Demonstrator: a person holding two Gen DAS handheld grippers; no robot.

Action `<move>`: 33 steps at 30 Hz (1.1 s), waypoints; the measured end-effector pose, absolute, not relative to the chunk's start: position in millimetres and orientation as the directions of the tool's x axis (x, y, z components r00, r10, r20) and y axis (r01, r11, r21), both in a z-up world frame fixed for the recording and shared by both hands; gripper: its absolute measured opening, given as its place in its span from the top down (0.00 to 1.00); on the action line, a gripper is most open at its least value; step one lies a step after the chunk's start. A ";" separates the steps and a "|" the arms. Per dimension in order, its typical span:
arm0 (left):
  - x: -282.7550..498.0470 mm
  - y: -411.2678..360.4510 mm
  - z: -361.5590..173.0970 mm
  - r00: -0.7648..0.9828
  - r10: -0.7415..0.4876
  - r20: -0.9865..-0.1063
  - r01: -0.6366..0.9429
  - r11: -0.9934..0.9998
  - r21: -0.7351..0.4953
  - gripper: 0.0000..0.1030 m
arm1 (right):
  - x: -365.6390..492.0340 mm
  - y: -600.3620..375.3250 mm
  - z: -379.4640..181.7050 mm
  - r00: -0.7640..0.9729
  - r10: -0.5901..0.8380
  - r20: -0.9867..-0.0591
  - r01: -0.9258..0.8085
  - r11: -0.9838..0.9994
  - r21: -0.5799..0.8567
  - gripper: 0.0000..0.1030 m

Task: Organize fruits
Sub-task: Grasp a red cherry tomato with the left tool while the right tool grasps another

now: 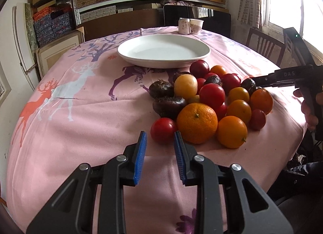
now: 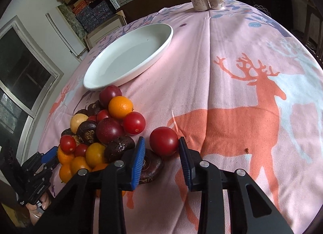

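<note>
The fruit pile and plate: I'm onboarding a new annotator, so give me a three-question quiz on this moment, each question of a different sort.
1. True or false: the white plate already holds fruit.
2. Multiple choice: the right gripper has its fingers on either side of which item? A) an orange B) a red tomato C) the can
3. Fill in: the left gripper is open and points at a red ____ beside the large orange.

Key
1. False; the plate is bare.
2. B, the red tomato apart from the pile; jaws not yet closed.
3. tomato.
</note>
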State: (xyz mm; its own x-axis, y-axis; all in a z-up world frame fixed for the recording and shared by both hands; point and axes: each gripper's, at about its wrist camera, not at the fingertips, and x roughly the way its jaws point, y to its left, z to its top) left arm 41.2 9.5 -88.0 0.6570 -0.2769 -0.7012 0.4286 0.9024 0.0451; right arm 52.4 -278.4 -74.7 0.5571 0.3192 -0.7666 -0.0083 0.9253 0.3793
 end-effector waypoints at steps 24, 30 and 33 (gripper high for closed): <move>62.0 4.6 -93.4 0.666 -0.275 -0.694 0.427 0.903 0.052 0.73 | 59.6 -301.0 -61.4 0.611 0.337 -0.716 0.041 0.890 0.454 0.58; 56.4 12.2 -89.6 0.668 -0.285 -0.688 0.418 0.908 0.029 0.73 | 84.6 -281.5 -70.2 0.562 0.315 -0.765 0.035 0.915 0.403 0.46; 54.2 20.7 -84.6 0.676 -0.289 -0.678 0.402 0.915 0.011 0.73 | 87.0 -278.6 -79.3 0.549 0.324 -0.771 0.047 0.909 0.415 0.55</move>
State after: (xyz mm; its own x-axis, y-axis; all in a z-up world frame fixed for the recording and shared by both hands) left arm 54.2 20.7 -84.6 0.6762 -0.2890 -0.6776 0.4023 0.9155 0.0110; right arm 87.0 -278.6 -79.3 0.5492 0.3235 -0.7706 0.0466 0.9087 0.4148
